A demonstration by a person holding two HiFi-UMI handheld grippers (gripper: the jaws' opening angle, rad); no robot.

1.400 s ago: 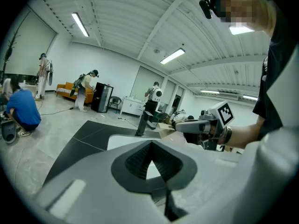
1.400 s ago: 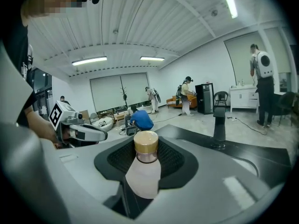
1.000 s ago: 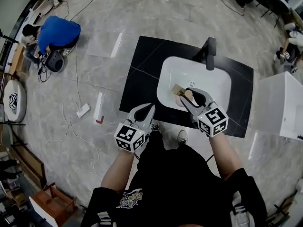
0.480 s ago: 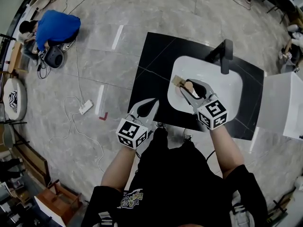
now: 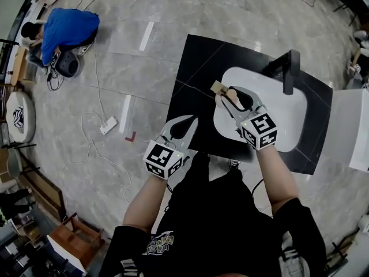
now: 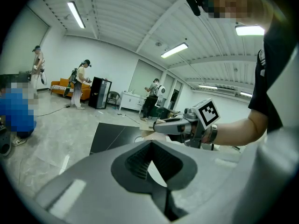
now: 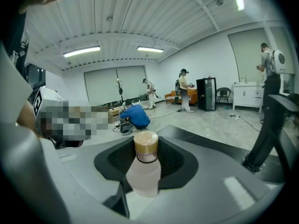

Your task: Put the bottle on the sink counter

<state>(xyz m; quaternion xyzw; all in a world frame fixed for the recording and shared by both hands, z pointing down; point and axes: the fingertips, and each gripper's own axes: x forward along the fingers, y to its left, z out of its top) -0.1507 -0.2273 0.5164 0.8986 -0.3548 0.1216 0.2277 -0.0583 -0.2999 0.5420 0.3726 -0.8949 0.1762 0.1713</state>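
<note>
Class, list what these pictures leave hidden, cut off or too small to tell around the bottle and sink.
Bottle base: right gripper view, hidden below the jaws.
Bottle body: head view, covered by the right hand-held gripper.
Tan object beside it: head view, too small to identify.
Faucet spout end: right gripper view, cut off at the edge.

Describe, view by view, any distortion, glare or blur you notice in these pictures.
Head view: wide-angle bend toward the edges, even light on the counter. Left gripper view: ceiling lamps blow out white, corners vignette black. Right gripper view: same vignette; the near bottle looks soft and pale.
</note>
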